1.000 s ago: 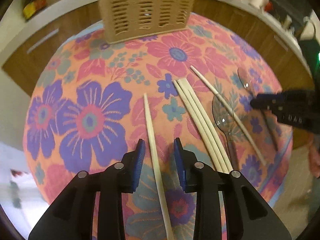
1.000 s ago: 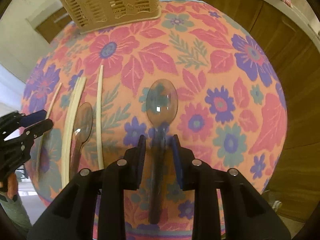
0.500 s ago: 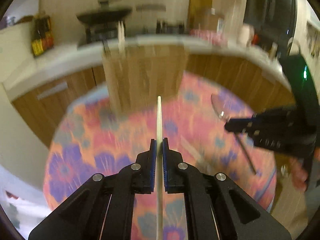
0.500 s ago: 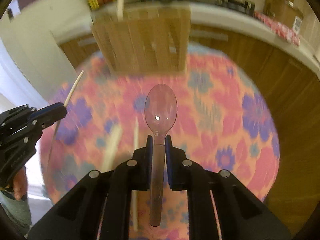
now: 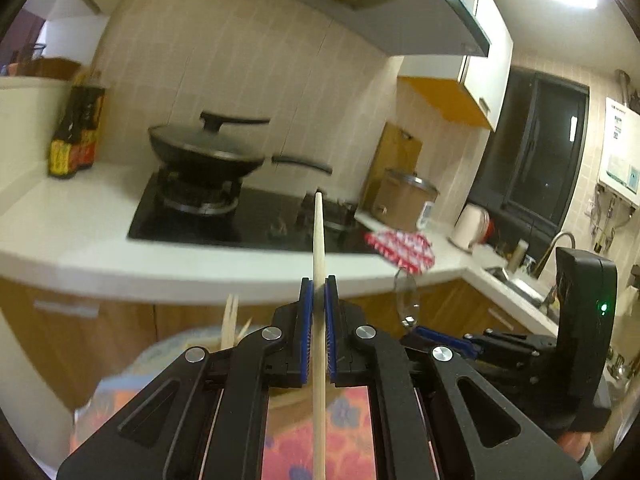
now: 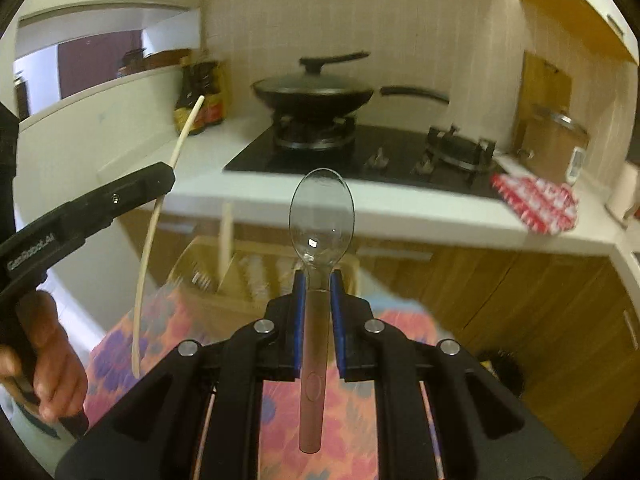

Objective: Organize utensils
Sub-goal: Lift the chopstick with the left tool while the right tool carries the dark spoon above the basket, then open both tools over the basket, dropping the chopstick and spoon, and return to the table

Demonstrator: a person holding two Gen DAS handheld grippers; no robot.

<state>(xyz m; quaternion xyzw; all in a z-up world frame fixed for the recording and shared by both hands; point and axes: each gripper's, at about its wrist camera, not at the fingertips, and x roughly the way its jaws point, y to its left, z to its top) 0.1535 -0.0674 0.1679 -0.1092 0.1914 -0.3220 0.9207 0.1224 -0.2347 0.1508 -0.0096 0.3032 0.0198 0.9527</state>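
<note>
Kitchen backdrop in the left wrist view: white counter [image 5: 60,256] w/ a black stove [image 5: 224,224], lidded wok [image 5: 206,152] on a burner, sauce bottles [image 5: 76,132] at far left, red-white cloth [image 5: 402,248] near the corner. Left gripper [image 5: 319,292] is clamped on a wooden chopstick [image 5: 319,236], gripped around mid-length, tip pointing up and fwd, roughly upright. Flowered tabletop [image 5: 348,440] shows only below the gripper; a few chopstick tips [image 5: 231,320] poke up at lower left, prob. standing in the basket, which is itself hidden here. Right gripper [image 5: 436,344] sits just to the right w/ the clear spoon [image 5: 405,296] bowl above it. Right wrist view: same stove and wok, counter beyond. Right gripper [image 6: 317,280] is closed on the spoon [image 6: 322,216] at its neck, bowl up, handle hanging down between the fingers. Woven basket [image 6: 260,272] sits ahead on the tabletop [image 6: 168,320], blurred, one chopstick already upright in it. Left gripper [image 6: 120,196] holds its chopstick [image 6: 160,216] at left, well clear of the spoon. Step in hand, as I read it: carrying both to the basket. To do it well: keep both grips firm, tilt each utensil vertical over the basket opening, lower till the end is inside, then release; one at a time so they don't clash, and sort spoon vs. chopsticks if there's a divider (can't tell).
</note>
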